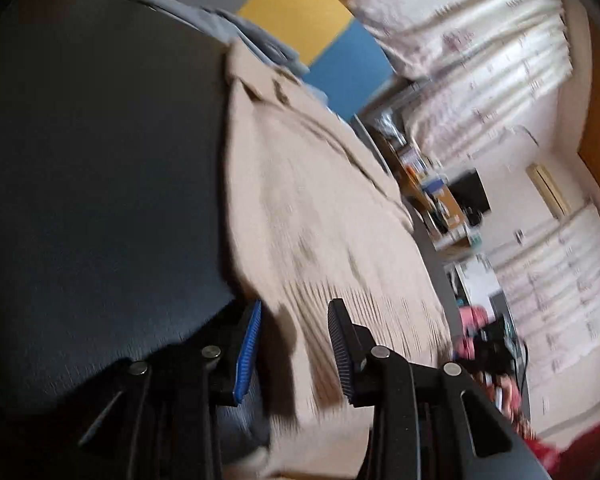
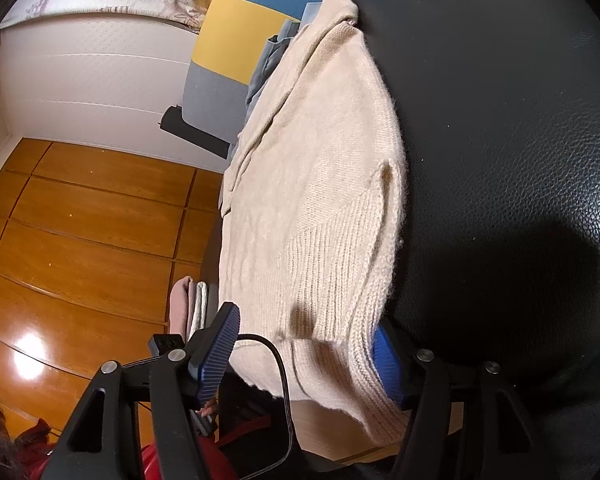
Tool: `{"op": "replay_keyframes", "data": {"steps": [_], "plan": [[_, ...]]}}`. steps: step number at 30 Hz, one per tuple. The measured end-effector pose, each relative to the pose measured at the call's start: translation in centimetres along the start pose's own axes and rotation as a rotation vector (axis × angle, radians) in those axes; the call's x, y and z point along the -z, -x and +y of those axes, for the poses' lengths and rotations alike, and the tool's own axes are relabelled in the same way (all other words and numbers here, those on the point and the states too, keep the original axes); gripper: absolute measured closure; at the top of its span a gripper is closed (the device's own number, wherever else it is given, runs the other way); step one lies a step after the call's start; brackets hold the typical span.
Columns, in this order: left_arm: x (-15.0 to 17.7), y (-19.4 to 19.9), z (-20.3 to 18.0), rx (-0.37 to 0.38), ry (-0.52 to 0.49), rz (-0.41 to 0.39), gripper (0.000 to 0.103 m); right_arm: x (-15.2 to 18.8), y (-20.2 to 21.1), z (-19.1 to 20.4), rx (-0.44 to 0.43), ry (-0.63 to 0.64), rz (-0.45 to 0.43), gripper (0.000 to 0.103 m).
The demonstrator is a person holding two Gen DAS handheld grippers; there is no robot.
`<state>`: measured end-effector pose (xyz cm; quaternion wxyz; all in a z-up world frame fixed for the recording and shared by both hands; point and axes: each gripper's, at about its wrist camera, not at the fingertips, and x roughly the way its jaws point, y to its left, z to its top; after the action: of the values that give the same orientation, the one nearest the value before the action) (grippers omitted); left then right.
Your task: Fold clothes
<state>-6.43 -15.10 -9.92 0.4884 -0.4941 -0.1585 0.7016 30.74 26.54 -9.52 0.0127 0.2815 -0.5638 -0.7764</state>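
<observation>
A cream knit sweater [image 2: 320,184] lies along the edge of a black leather surface [image 2: 500,120], its ribbed hem toward me. In the right wrist view my right gripper [image 2: 304,356] is open, its fingers straddling the ribbed hem. In the left wrist view, which is motion-blurred, the same sweater [image 1: 312,220] lies on the black surface [image 1: 100,160]. My left gripper [image 1: 294,350] is open around the sweater's near edge; the blue-padded finger [image 1: 248,354] is left of the fabric.
Grey-blue clothes [image 2: 272,56] lie beyond the sweater's collar. A yellow, blue and grey cushion [image 2: 236,40] stands behind. Wood floor [image 2: 80,220] lies to the left, with folded pink and white clothes [image 2: 188,304]. A black cable [image 2: 280,368] crosses below the hem. Curtains [image 1: 480,60] and cluttered shelves [image 1: 432,188] show right.
</observation>
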Motion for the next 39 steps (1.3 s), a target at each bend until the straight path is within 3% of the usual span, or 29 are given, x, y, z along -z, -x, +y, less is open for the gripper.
{"op": "replay_keyframes", "data": {"steps": [6, 8, 11, 15, 20, 24, 28, 31, 37, 39], "plan": [[-3.7, 0.0, 2.0, -0.087, 0.034, -0.073, 0.068, -0.1, 0.0, 0.1, 0.009, 0.003, 0.003, 0.038], [-4.7, -1.2, 2.6, -0.044, 0.05, -0.038, 0.067, -0.1, 0.0, 0.1, 0.01, 0.003, 0.005, 0.038], [-4.8, -2.4, 2.9, 0.091, 0.051, 0.061, 0.066, 0.0, 0.0, 0.0, 0.002, -0.004, 0.001, 0.038], [-3.2, -3.3, 0.7, 0.096, -0.115, 0.191, 0.067, 0.0, 0.0, -0.1, -0.005, -0.009, -0.002, 0.038], [-1.4, -2.8, -0.1, 0.158, -0.152, 0.325, 0.067, 0.0, 0.0, -0.2, -0.007, -0.007, 0.001, 0.037], [0.0, -2.1, -0.1, 0.264, -0.088, 0.338, 0.067, 0.1, 0.0, -0.1, -0.006, -0.005, -0.003, 0.037], [0.8, -2.1, 0.5, 0.341, 0.005, 0.279, 0.067, 0.1, -0.1, 0.1, -0.001, -0.001, -0.004, 0.037], [1.2, -1.8, 1.0, 0.338, 0.066, 0.252, 0.069, 0.1, -0.2, 0.3, 0.006, 0.006, 0.001, 0.037], [2.0, -2.1, -0.7, 0.231, -0.001, 0.28, 0.069, 0.0, -0.6, 1.4, 0.07, 0.052, 0.018, 0.037], [2.1, -2.1, -1.1, 0.202, -0.016, 0.279, 0.072, 0.1, -0.9, 2.2, 0.129, 0.104, 0.02, 0.044]]}}
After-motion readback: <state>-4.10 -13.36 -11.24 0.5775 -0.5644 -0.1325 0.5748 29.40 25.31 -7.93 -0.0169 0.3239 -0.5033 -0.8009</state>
